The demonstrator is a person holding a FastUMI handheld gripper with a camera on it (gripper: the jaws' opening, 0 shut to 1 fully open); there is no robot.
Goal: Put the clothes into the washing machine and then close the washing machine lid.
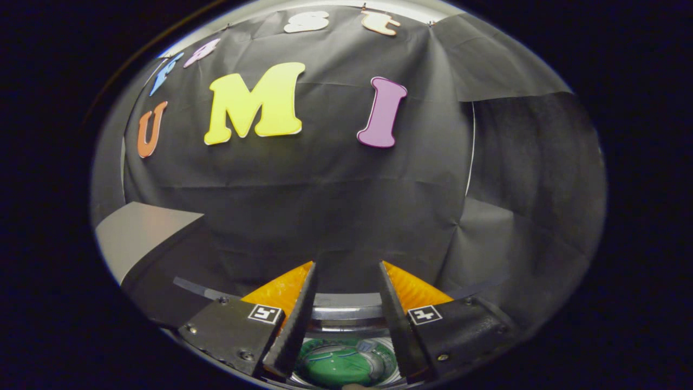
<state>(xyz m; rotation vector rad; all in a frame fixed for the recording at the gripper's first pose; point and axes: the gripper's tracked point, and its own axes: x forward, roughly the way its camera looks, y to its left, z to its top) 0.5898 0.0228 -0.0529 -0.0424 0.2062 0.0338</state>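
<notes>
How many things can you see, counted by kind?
Gripper, fingers open with nothing between them: 1
Washing machine with a metal rim below the fingers: 1
Green clothes inside the drum: 1 bundle, pieces too bunched to count
Grey table off to the side: 1
Total: 4

No readable text, only coded square markers on the tool point(346, 271) fingers.

The washing machine point(346, 314) opening lies between the parted fingers point(295, 319), clothes point(341, 368) inside.
</notes>
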